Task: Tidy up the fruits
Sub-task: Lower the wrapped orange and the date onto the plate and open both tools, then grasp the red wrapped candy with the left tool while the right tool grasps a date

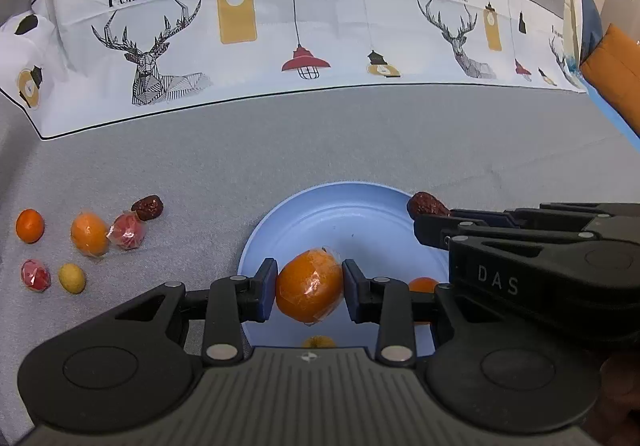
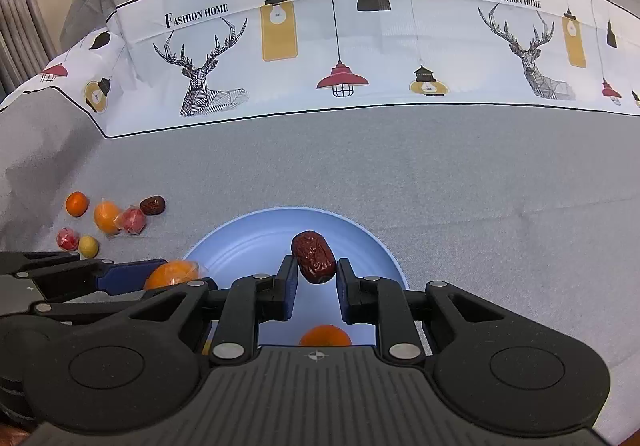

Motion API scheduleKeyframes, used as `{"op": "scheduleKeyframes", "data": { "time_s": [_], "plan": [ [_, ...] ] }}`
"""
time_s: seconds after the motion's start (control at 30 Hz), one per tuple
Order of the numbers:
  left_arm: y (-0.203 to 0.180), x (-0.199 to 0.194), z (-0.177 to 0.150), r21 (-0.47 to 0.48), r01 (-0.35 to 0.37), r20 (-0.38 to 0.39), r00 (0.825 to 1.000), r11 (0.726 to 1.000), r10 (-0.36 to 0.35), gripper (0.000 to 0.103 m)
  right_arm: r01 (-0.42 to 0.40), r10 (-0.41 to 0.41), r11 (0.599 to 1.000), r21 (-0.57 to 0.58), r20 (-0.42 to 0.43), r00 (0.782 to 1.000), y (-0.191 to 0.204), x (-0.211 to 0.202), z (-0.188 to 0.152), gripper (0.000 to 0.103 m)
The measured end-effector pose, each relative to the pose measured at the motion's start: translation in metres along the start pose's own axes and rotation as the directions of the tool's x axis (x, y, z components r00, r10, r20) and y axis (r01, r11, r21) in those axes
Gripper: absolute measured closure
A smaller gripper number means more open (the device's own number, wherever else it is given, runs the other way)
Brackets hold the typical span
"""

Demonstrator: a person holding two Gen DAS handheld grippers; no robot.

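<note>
My left gripper [image 1: 309, 292] is shut on a plastic-wrapped orange [image 1: 310, 286] and holds it over the blue plate [image 1: 352, 210]. My right gripper [image 2: 317, 278] is shut on a dark red date [image 2: 313, 256] above the same plate [image 2: 248, 234]; the date also shows in the left wrist view [image 1: 426, 204]. A small orange fruit [image 2: 325, 335] lies on the plate below the right gripper. The wrapped orange shows at the left of the right wrist view [image 2: 172, 273].
On the grey cloth left of the plate lie a small orange [image 1: 29, 225], a wrapped orange [image 1: 90, 233], a wrapped red fruit [image 1: 128, 232], a date [image 1: 149, 207], another wrapped red fruit [image 1: 36, 275] and a yellow fruit [image 1: 72, 278]. A printed white cloth band [image 1: 280, 26] runs across the back.
</note>
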State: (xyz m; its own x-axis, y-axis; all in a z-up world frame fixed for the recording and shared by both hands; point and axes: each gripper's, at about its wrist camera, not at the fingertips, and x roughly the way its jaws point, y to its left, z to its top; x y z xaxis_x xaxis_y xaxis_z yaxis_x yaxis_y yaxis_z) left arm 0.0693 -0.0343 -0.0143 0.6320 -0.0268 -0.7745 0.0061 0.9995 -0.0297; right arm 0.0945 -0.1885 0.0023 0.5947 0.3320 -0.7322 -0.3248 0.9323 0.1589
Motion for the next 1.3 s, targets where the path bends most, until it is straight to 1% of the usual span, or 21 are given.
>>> {"op": "scheduleKeyframes", "data": {
  "time_s": [0.3,0.53,0.63,0.67,0.7,0.73,0.8,0.83,0.87,0.9,1.0,1.07,1.1,1.17,1.23,1.27,1.3],
  "plan": [
    [0.005,0.003,0.000,-0.012,-0.017,-0.025,1.000,1.000,0.017,0.065,0.005,-0.005,1.000,-0.015,-0.003,1.000,0.002,0.001,-0.001,0.081],
    [0.007,0.003,-0.001,-0.017,-0.014,-0.033,0.999,1.000,0.013,0.065,0.004,-0.004,1.000,-0.022,-0.009,1.000,0.003,0.002,-0.002,0.081],
    [0.009,0.004,-0.001,-0.035,-0.008,-0.040,0.999,0.999,0.006,0.064,0.007,-0.007,1.000,-0.016,-0.014,1.000,0.003,0.003,-0.002,0.081],
    [0.011,0.005,-0.001,-0.050,0.003,-0.046,0.999,0.999,-0.006,0.063,0.009,-0.009,1.000,-0.014,-0.019,1.000,0.003,0.004,-0.002,0.081],
    [0.012,0.006,-0.001,-0.063,0.016,-0.053,0.998,0.998,-0.019,0.058,0.014,-0.015,1.000,-0.013,-0.025,1.000,0.003,0.005,-0.002,0.081],
    [0.014,0.007,-0.001,-0.076,0.022,-0.057,0.998,0.997,-0.026,0.049,0.027,-0.028,1.000,-0.013,-0.028,0.999,0.003,0.005,-0.002,0.079],
    [0.017,0.005,0.000,-0.092,0.002,-0.050,0.999,0.996,-0.007,0.045,0.047,-0.048,0.999,-0.005,-0.033,0.998,0.002,0.006,-0.002,0.063],
    [0.018,0.005,0.000,-0.099,-0.007,-0.045,0.999,0.995,0.003,0.044,0.052,-0.051,0.999,0.003,-0.029,0.998,0.001,0.006,-0.001,0.058],
    [0.021,0.004,0.002,-0.116,-0.016,-0.039,0.999,0.993,0.012,0.044,0.057,-0.056,0.998,0.008,-0.022,0.998,0.000,0.005,-0.001,0.051],
    [0.024,0.003,0.003,-0.134,-0.021,-0.033,0.999,0.991,0.017,0.043,0.061,-0.060,0.998,0.009,-0.015,0.998,0.000,0.004,0.000,0.046],
    [0.034,-0.003,0.007,-0.200,-0.030,0.003,0.999,0.979,0.032,0.043,0.068,-0.068,0.998,0.005,-0.011,0.998,0.000,0.004,-0.001,0.044],
    [0.038,-0.012,0.010,-0.228,-0.039,0.058,0.997,0.973,0.053,0.044,0.070,-0.070,0.998,0.002,-0.010,0.997,0.002,0.003,0.000,0.044],
    [0.039,-0.016,0.011,-0.231,-0.042,0.084,0.994,0.972,0.063,0.045,0.070,-0.070,0.998,0.004,-0.005,0.998,0.002,0.002,0.000,0.044],
    [0.041,-0.026,0.014,-0.231,-0.039,0.135,0.988,0.972,0.072,0.056,0.067,-0.067,0.998,0.012,0.012,0.998,0.003,-0.002,0.002,0.042],
    [0.047,-0.040,0.017,-0.232,-0.025,0.184,0.981,0.972,0.069,0.076,0.071,-0.072,0.997,0.022,0.032,0.997,0.004,-0.005,0.004,0.040],
    [0.053,-0.050,0.019,-0.237,-0.012,0.215,0.974,0.971,0.064,0.081,0.071,-0.072,0.997,0.029,0.040,0.997,0.004,-0.007,0.004,0.040],
    [0.060,-0.059,0.021,-0.248,0.006,0.243,0.968,0.969,0.056,0.089,0.070,-0.072,0.997,0.036,0.044,0.996,0.004,-0.008,0.005,0.040]
  ]
}}
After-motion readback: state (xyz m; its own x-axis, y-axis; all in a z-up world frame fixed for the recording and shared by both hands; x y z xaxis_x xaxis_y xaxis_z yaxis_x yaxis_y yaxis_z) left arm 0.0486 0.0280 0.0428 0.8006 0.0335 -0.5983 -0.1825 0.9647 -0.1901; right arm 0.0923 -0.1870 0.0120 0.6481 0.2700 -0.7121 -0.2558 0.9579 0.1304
